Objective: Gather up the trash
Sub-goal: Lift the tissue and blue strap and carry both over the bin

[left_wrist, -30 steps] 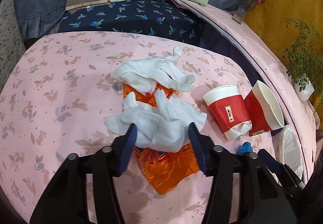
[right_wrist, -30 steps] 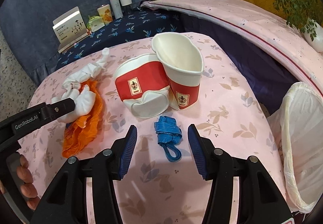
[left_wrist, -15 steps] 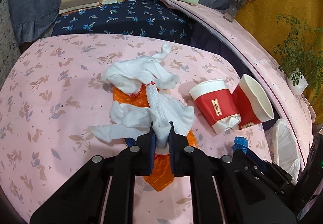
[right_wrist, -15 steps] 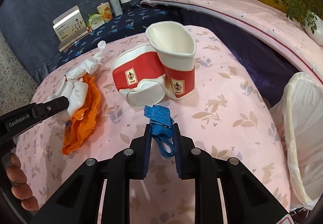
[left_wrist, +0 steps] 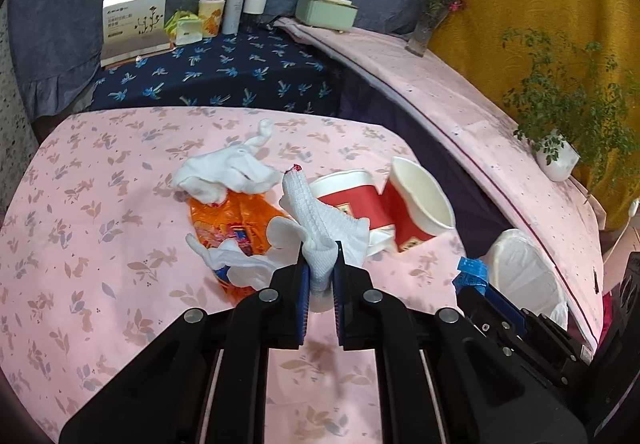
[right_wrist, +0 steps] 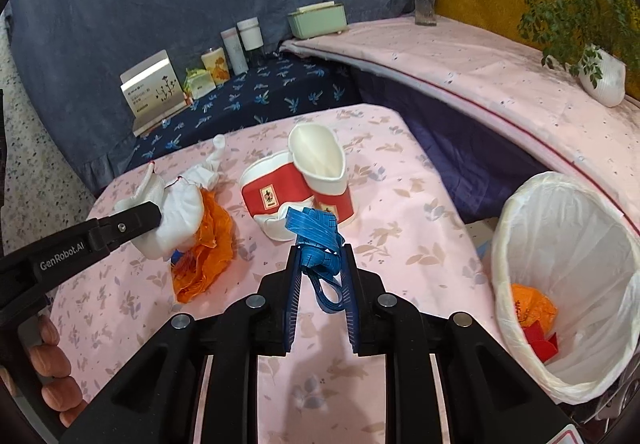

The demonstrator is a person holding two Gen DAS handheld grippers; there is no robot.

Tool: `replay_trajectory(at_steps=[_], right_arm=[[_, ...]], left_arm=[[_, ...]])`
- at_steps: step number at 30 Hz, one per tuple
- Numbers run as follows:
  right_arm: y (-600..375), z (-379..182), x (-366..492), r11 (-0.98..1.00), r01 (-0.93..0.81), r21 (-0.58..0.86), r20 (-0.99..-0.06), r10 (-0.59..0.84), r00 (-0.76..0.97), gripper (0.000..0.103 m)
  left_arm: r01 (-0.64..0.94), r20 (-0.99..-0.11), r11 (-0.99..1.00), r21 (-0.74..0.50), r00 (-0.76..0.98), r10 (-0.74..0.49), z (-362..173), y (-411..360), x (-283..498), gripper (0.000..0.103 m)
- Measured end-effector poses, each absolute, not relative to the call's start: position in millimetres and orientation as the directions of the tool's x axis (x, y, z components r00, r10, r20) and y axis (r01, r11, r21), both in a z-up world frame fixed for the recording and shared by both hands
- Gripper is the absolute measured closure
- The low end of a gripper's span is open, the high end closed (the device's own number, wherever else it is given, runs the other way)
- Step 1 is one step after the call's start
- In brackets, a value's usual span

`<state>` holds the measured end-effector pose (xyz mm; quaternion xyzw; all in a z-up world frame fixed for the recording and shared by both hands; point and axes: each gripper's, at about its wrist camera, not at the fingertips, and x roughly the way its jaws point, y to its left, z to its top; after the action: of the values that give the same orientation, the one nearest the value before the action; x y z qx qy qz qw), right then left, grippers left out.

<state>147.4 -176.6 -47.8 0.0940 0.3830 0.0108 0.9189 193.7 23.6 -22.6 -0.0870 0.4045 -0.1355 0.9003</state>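
While left gripper (left_wrist: 319, 268) fingers are pinching a white sock (left_wrist: 320, 220) between them, right gripper (right_wrist: 320, 264) fingers are clamping a blue strap (right_wrist: 316, 232), bin (right_wrist: 520, 204) sitting near.

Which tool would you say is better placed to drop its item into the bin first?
Right. The right tool holds the blue strap beside the lined bin; the left tool, gripping the white cloth, sits farther away.
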Motion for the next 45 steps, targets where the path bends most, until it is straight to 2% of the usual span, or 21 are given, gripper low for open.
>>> replay_trajectory(at_steps=[17, 45], right_arm=[[-243.1, -15.9, 100.6, 0.969, 0.137, 0.206, -0.644, 0.029, 0.765, 0.084], [-379.5, -39.9, 52.0, 0.894, 0.376, 0.243, -0.667, -0.128, 0.734, 0.085]], left_arm=[[0.334, -0.674, 0.917, -0.218, 0.628, -0.388, 7.5, -65.9, 148.0, 0.093], [0.568, -0.710, 0.797, -0.206, 0.474, -0.520, 0.4, -212.6, 120.7, 0.093]])
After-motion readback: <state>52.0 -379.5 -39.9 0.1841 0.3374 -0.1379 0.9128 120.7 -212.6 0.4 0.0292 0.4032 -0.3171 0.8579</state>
